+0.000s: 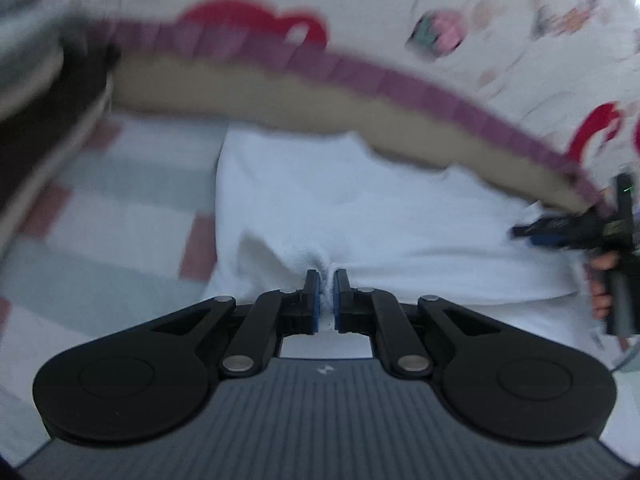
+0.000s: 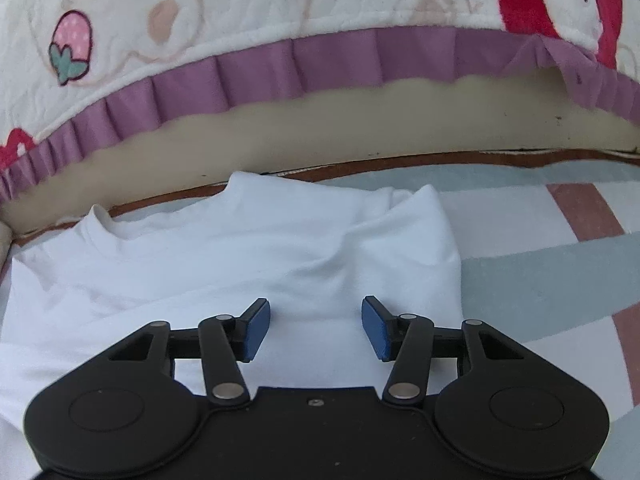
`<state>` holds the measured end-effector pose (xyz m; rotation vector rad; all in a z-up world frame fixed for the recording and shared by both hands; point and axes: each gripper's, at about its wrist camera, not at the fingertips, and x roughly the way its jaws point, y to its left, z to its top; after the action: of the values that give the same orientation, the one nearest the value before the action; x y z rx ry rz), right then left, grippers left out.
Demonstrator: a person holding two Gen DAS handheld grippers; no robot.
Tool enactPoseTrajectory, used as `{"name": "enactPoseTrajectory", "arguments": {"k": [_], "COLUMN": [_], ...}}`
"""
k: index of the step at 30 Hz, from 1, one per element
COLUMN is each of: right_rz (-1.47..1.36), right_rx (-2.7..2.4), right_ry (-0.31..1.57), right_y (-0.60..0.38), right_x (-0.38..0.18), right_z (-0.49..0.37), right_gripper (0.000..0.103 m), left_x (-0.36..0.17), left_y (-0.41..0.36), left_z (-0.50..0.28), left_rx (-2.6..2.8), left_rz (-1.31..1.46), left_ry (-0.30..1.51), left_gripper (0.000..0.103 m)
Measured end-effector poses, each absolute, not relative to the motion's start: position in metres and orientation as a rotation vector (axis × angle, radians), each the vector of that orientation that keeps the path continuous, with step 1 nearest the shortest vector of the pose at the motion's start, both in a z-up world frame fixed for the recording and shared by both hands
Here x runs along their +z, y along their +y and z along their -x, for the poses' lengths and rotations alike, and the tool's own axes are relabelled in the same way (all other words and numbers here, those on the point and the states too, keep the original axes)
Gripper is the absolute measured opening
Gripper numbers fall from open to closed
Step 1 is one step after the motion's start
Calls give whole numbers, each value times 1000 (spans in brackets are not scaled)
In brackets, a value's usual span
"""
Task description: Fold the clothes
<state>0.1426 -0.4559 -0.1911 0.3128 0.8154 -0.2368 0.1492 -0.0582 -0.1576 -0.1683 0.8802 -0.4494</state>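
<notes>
A white garment [image 1: 360, 208] lies partly folded on a striped mat. My left gripper [image 1: 327, 280] is shut on a pinched fold of the white garment at its near edge; the left wrist view is blurred. In the right wrist view the garment [image 2: 224, 264] lies with its collar toward the bed. My right gripper [image 2: 315, 320] is open and empty just above the garment's near part. The right gripper also shows in the left wrist view [image 1: 532, 232] at the garment's right edge, held by a hand.
The mat [image 2: 540, 280] has pale blue, white and pink stripes. A bed edge with a purple frill [image 2: 280, 76] and a white cartoon-print blanket [image 2: 240, 8] runs across the far side. A dark object [image 1: 36, 128] is at the left.
</notes>
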Motion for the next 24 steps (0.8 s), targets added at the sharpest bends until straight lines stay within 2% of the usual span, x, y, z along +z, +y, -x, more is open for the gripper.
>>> {"name": "enactPoseTrajectory", "arguments": {"k": [6, 10, 14, 15, 16, 18, 20, 22, 24], "right_rz": [-151, -115, -143, -160, -147, -96, -53, -51, -111], "right_rx": [-294, -315, -399, -349, -295, -202, -172, -163, -182], "right_ry": [828, 839, 871, 833, 813, 792, 830, 851, 856], "right_y": [-452, -466, -474, -470, -464, -452, -449, -453, -462], "right_x": [-193, -196, -174, -161, -153, -141, -146, -155, -163], "right_z": [-152, -163, -162, -154, -147, -136, -136, -139, -141], "right_gripper": [53, 53, 49, 52, 62, 66, 66, 66, 66], "left_x": [-171, -157, -137, -130, -124, -114, -117, -125, -137], "left_y": [-43, -49, -31, -28, -26, -23, -29, -40, -56], "left_z": [-144, -138, -145, -143, -143, -145, -159, -175, -187], "left_rx": [-454, -441, -463, -463, -460, -449, -461, -480, -485], "left_rz": [213, 129, 257, 242, 222, 191, 169, 126, 78], "left_ry": [1027, 1003, 967, 921, 870, 781, 759, 772, 817], "left_gripper": [7, 13, 14, 16, 17, 23, 40, 43, 39]}}
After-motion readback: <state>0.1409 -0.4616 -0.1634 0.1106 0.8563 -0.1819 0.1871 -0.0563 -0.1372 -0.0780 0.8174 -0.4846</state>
